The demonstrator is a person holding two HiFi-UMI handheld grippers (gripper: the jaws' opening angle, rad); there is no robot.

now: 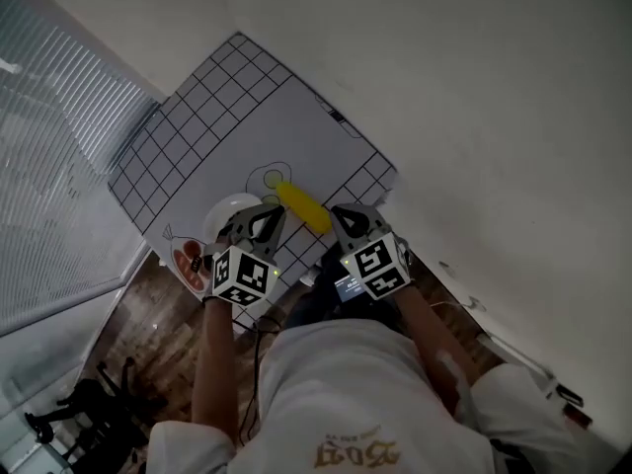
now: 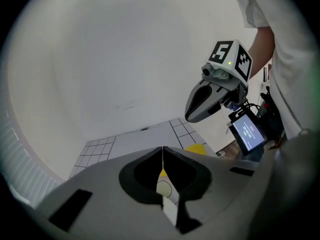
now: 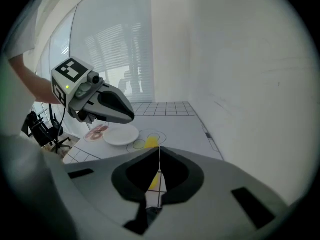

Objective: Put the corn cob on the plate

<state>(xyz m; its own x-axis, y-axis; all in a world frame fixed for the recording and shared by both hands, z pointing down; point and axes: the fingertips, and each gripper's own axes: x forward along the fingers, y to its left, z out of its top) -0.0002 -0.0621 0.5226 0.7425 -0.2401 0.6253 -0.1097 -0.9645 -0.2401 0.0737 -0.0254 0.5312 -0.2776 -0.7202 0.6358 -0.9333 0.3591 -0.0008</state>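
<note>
The yellow corn cob (image 1: 303, 208) lies on the grid-marked mat (image 1: 212, 117), just right of the white plate (image 1: 229, 211). Both grippers hover near the mat's front edge, one on each side of the cob. My left gripper (image 1: 271, 211) is shut with nothing in it and sits over the plate's right side. My right gripper (image 1: 343, 215) is shut and empty too, just right of the cob. The left gripper view shows shut jaws (image 2: 162, 150) with the cob (image 2: 196, 148) beyond them. In the right gripper view, the jaws (image 3: 160, 150) point at the cob (image 3: 150, 143) and the plate (image 3: 120, 135).
A round pink picture (image 1: 188, 260) is printed at the mat's near left corner. A white wall runs along the table's far and right sides, and window blinds (image 1: 49, 146) are at the left. A small lit screen (image 2: 248, 131) hangs at the person's front.
</note>
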